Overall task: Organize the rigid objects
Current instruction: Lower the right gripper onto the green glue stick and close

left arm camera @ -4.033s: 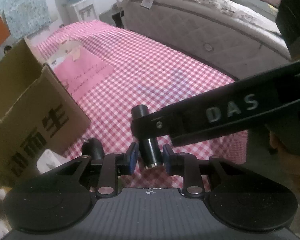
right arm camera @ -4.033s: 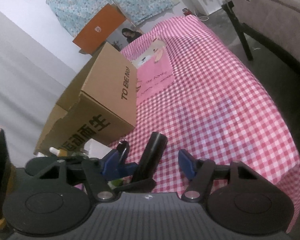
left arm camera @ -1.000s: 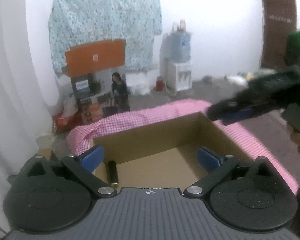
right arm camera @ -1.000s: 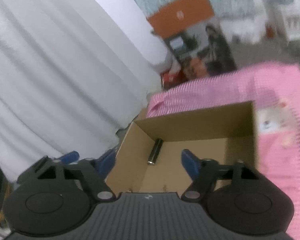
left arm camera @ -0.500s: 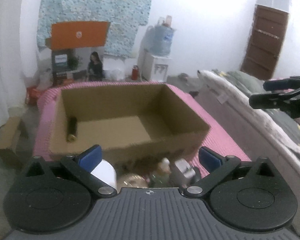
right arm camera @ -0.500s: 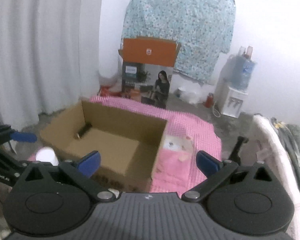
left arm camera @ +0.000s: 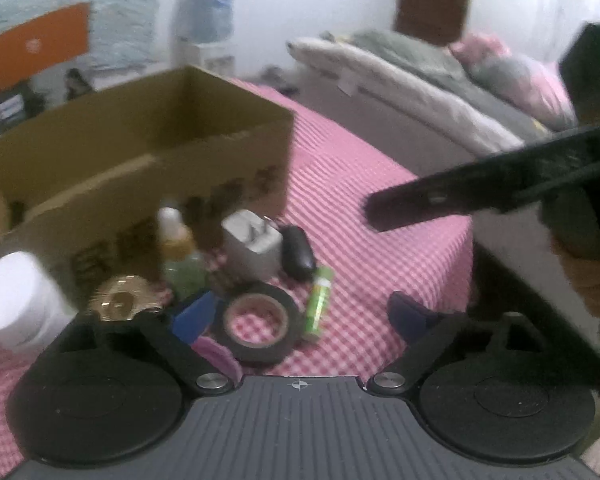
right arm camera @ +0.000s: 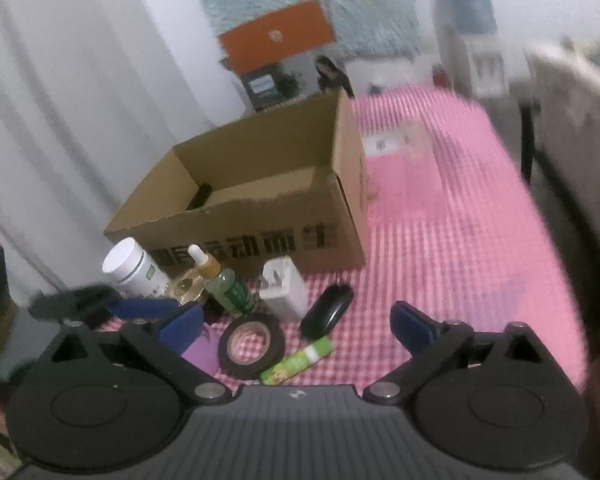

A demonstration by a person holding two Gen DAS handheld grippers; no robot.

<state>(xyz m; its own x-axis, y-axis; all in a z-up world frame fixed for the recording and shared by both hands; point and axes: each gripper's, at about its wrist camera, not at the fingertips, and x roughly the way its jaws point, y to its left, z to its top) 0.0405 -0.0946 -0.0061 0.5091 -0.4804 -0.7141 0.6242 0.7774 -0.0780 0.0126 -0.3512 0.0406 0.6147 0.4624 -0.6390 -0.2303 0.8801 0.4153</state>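
A cardboard box [left arm camera: 140, 168] [right arm camera: 260, 208] stands on the pink checked cloth, with a black cylinder [right arm camera: 200, 196] lying inside. In front of it sit a white bottle [right arm camera: 136, 268], a dropper bottle [right arm camera: 206, 264], a white charger [left arm camera: 252, 248] [right arm camera: 284, 288], a black oval device [right arm camera: 328, 310], a black tape roll [left arm camera: 260, 324] [right arm camera: 252, 344] and a green tube [left arm camera: 319, 300] [right arm camera: 298, 362]. My left gripper [left arm camera: 300, 316] hangs over the tape and tube, its jaws closing but touching nothing. My right gripper [right arm camera: 296, 326] is wide, closing slightly, and empty.
A gold round piece [left arm camera: 120, 300] and a purple item [right arm camera: 204, 350] lie by the left jaw. A bed [left arm camera: 420, 92] runs along the table's right side. A pink card [right arm camera: 396, 160] lies on the cloth beyond the box.
Both cameras have dropped and tilted down from the box's inside to the cluster of items in front of it. The black cylinder, held earlier, lies in the box.
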